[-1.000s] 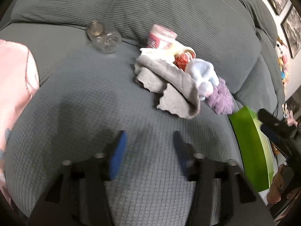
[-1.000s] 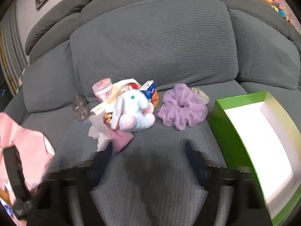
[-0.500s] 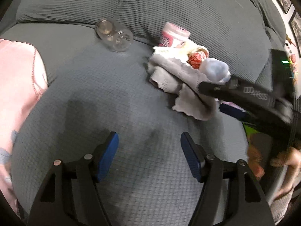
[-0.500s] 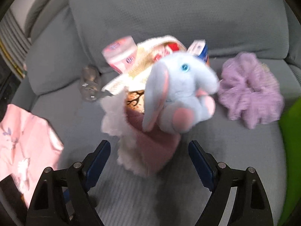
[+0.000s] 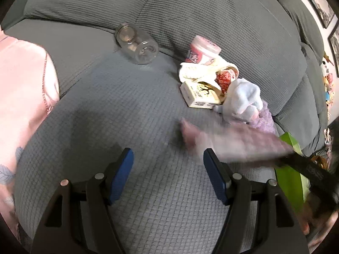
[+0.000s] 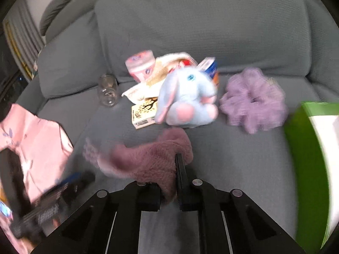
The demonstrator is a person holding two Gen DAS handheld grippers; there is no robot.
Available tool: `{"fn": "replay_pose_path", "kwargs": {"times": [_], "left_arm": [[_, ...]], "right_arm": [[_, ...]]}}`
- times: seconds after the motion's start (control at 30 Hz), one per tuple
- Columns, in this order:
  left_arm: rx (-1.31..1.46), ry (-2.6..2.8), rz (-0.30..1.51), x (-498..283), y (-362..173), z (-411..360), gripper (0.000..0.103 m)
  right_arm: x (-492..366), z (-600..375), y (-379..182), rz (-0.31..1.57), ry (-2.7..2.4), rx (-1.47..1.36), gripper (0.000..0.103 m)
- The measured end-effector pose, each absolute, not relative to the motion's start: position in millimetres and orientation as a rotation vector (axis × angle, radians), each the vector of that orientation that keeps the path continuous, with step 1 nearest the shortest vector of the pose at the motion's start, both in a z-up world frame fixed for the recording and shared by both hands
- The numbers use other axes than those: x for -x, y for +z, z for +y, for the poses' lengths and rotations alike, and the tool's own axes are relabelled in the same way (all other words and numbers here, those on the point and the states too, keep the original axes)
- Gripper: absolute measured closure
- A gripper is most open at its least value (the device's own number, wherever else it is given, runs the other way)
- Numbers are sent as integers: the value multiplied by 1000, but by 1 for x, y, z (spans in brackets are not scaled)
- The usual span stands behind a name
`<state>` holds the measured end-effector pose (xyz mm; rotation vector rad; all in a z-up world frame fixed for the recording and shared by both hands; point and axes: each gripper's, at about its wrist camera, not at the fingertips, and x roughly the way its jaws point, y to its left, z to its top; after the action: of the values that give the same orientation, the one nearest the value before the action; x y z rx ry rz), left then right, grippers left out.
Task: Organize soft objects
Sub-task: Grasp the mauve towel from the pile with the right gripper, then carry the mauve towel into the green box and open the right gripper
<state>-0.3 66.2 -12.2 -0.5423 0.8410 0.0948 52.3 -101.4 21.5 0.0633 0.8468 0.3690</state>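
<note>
My right gripper (image 6: 169, 182) was closing on the mauve fleece cloth (image 6: 148, 160), w/ the fabric bunched btwn the pads at its right end and the rest trailing off to the left, blurred, just above the sofa seat (image 6: 233, 158). It looked light and floppy, no stiffness at all, so a pinch on one edge meant the loose end would swing and drag; I judged a hold nearer the middle or on a doubled fold would keep it tidier. Fleece nap gave decent friction, so slipping seemed unlikely, and nothing about it was fragile. My left gripper (image 5: 167, 175) sat spread and empty over the near part of the seat. Far side of the cloth lay the blue plush elephant (image 6: 188, 97), squashy and easy to take round the body, touching a small card box (image 6: 144, 114); to its right the purple scrunchie (image 6: 254, 101), v. light, grab anywhere on the ruffle. The green box (image 6: 305, 148) stood at the right edge, prob. where the soft stuff goes. The glass jar (image 6: 108, 91) further left was hard, not mine to sort.
</note>
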Motion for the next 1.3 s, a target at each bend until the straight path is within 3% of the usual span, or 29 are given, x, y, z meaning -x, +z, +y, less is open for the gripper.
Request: {"fn": "replay_pose_path", "kwargs": {"times": [0.13, 0.3, 0.6, 0.8, 0.87, 0.93, 1.0, 1.07, 1.2, 1.3], "left_arm": [[569, 51, 845, 3, -11, 66, 34], [583, -42, 853, 3, -11, 56, 24], [506, -133, 959, -10, -29, 24, 25], [440, -132, 947, -15, -31, 15, 26], [427, -154, 949, -16, -32, 10, 30], [418, -179, 950, -17, -33, 4, 34], [405, -190, 945, -18, -34, -2, 38], [383, -205, 940, -20, -35, -10, 43], [383, -251, 937, -22, -37, -24, 71], [409, -280, 954, -26, -39, -32, 77]], "right_arm": [[-24, -118, 32, 811, 391, -9, 91], [-23, -124, 28, 831, 370, 41, 91], [-72, -101, -24, 1074, 416, -4, 91], [-88, -94, -28, 1126, 414, -8, 90], [-89, -98, -29, 1134, 403, -22, 81], [-89, -106, -28, 1136, 353, -31, 47], [-86, -117, -30, 1133, 297, -58, 37], [-84, -125, -32, 1118, 335, -117, 37], [-81, -134, -31, 1108, 412, -195, 38], [-78, -139, -32, 1121, 494, -248, 61]]}}
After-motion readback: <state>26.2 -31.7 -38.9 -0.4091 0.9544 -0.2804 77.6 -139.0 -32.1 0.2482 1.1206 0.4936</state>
